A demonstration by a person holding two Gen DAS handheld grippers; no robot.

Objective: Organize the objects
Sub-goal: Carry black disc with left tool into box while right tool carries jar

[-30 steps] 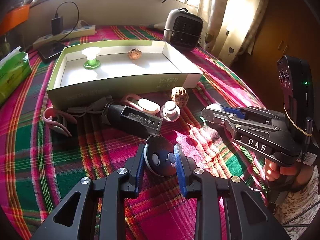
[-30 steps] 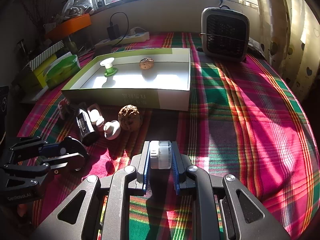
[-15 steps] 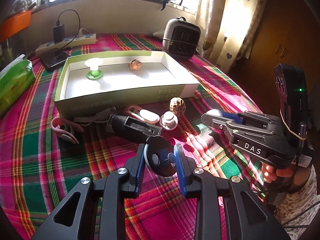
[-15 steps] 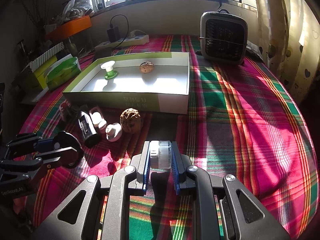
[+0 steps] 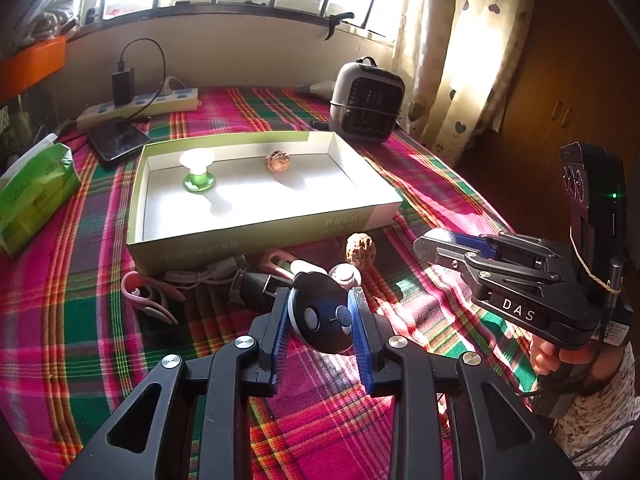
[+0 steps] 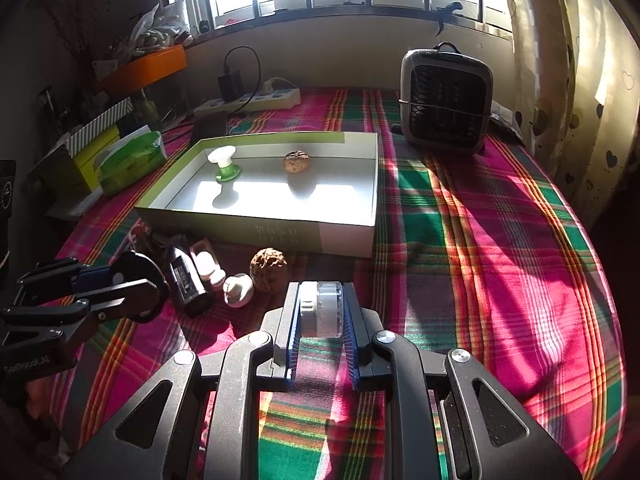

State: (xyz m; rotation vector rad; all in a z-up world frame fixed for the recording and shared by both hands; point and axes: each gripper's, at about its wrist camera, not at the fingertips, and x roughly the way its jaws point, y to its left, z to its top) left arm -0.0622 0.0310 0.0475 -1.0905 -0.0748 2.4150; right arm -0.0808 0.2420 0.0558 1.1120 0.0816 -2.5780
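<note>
My left gripper (image 5: 322, 318) is shut on a black round disc (image 5: 320, 314) with two pale buttons, held above the plaid cloth. My right gripper (image 6: 320, 312) is shut on a small clear and white jar (image 6: 322, 310), also off the table. A shallow green-edged box (image 5: 256, 236) lies ahead; inside it stand a green and white spool (image 5: 198, 170) and a walnut (image 5: 278, 160). In front of the box lie another walnut (image 5: 360, 250), a white knob (image 5: 346, 274), a black device (image 5: 252, 286), a pink clip (image 5: 146, 294) and a white cable (image 5: 200, 276).
A grey mini heater (image 5: 366, 102) stands behind the box on the right. A power strip (image 5: 140, 106) with a charger and a dark phone (image 5: 118, 140) lie at the back left, and a green tissue pack (image 5: 34, 192) at the left. A curtain hangs at right.
My left gripper has risen with the disc, so the box and loose items look farther and lower. The right gripper with the jar has barely moved.
</note>
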